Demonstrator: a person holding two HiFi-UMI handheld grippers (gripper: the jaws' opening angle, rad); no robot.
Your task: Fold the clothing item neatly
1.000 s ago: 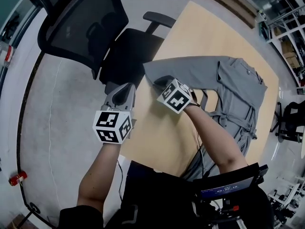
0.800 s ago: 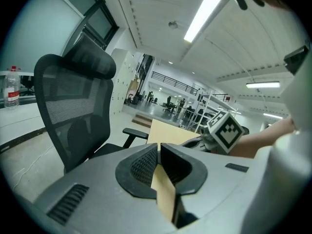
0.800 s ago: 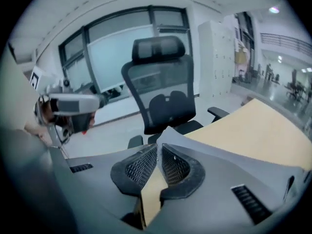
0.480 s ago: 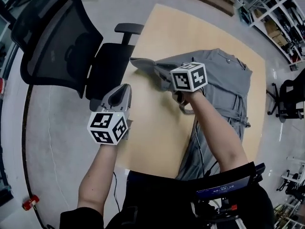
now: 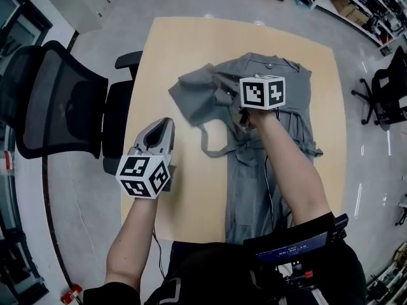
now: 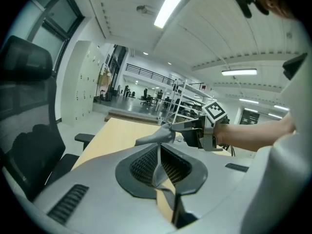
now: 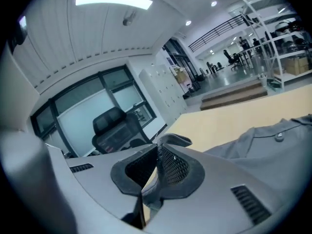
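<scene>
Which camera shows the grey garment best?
Head view: it shows nearly the whole grey garment on the table. The left gripper view catches only a lifted fold; the right gripper view, one buttoned patch.

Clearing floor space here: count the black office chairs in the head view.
2. One black mesh-backed office chair stands left of the light wooden table; another black office chair sits at the far right edge. More may be hidden outside the frame.

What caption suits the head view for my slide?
Right tongs hold a sleeve of the grey cloth garment over the light wooden table.
</scene>
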